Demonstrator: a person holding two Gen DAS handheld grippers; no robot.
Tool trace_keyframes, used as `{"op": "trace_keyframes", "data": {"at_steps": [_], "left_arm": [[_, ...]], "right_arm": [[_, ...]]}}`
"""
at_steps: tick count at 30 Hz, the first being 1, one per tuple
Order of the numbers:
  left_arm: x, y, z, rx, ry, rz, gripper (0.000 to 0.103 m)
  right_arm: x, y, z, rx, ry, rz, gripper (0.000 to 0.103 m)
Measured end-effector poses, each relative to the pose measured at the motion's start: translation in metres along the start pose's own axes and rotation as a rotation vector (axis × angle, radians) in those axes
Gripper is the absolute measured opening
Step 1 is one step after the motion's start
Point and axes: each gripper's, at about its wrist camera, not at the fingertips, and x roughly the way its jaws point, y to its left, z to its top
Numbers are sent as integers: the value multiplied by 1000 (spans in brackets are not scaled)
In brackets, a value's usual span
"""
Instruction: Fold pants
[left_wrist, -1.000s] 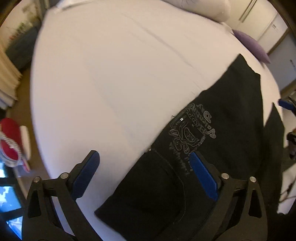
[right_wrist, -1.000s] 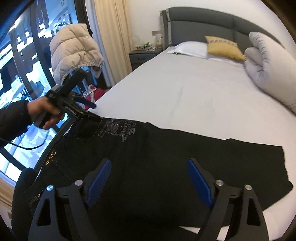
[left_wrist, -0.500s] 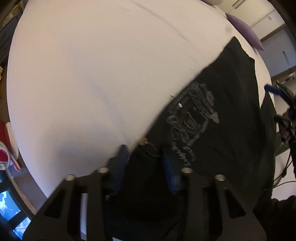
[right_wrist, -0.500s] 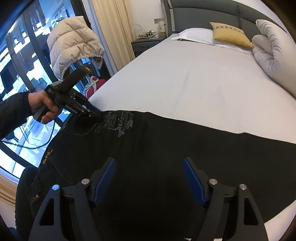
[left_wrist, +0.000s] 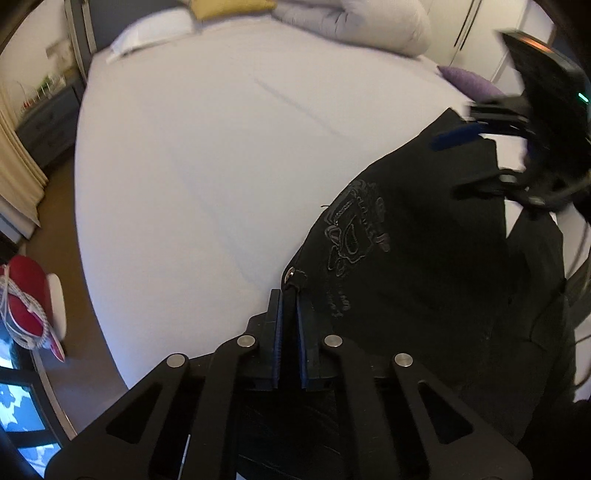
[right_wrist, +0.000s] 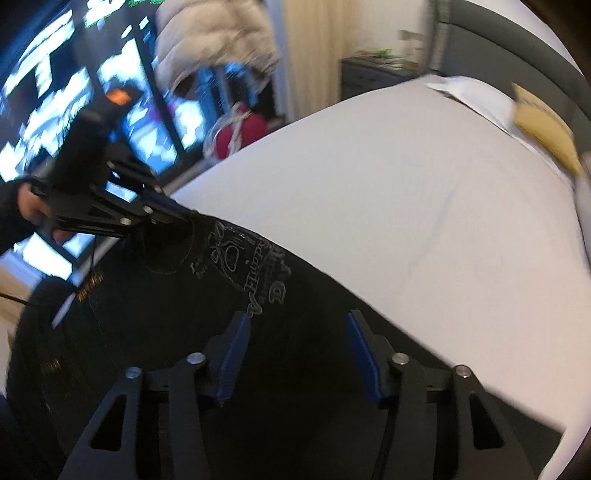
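Observation:
Black pants (left_wrist: 424, 258) with a grey embroidered emblem lie along the near edge of the white bed (left_wrist: 221, 166). My left gripper (left_wrist: 290, 306) is shut on the pants' waist edge beside a metal rivet; it shows from the side in the right wrist view (right_wrist: 184, 218). My right gripper (right_wrist: 295, 332) is open just above the pants (right_wrist: 184, 314), past the emblem, with fabric between its blue pads. It appears blurred in the left wrist view (left_wrist: 465, 162).
Pillows (left_wrist: 351, 22) and a grey headboard (right_wrist: 517, 55) are at the bed's far end. A purple cushion (left_wrist: 469, 79) lies at the far side. A nightstand (left_wrist: 48, 118), curtain, red shoe (left_wrist: 29, 295) and a puffy jacket (right_wrist: 214, 40) stand off the bed's window side.
My left gripper has closed on the waist edge of the pants. My right gripper has moved along the pants toward the emblem and narrowed its jaws, still open.

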Motion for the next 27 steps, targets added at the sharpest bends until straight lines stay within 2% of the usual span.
{"op": "trace_keyframes", "data": {"at_steps": [4, 7, 15, 16, 19, 20, 23, 27], "left_arm": [[-34, -3, -20, 69, -51, 56, 5], [-41, -8, -36, 88, -74, 71, 5], [-43, -15, -50, 86, -100, 83, 3], [-39, -17, -52, 83, -99, 83, 3], [-33, -17, -52, 74, -99, 78, 2], [-31, -18, -51, 74, -100, 77, 2], [-30, -17, -51, 78, -103, 75, 2], [-29, -13, -53, 55, -111, 73, 2]], "right_arm": [[19, 8, 20, -110, 73, 15, 53], [35, 12, 28, -179, 138, 3, 52], [51, 4, 40, -202, 190, 26, 49], [56, 5, 42, -216, 206, 25, 47], [68, -1, 43, -209, 254, 30, 30], [70, -2, 44, -206, 257, 26, 22], [66, -6, 44, -178, 247, 34, 10], [55, -3, 37, -149, 233, 26, 7]]}}
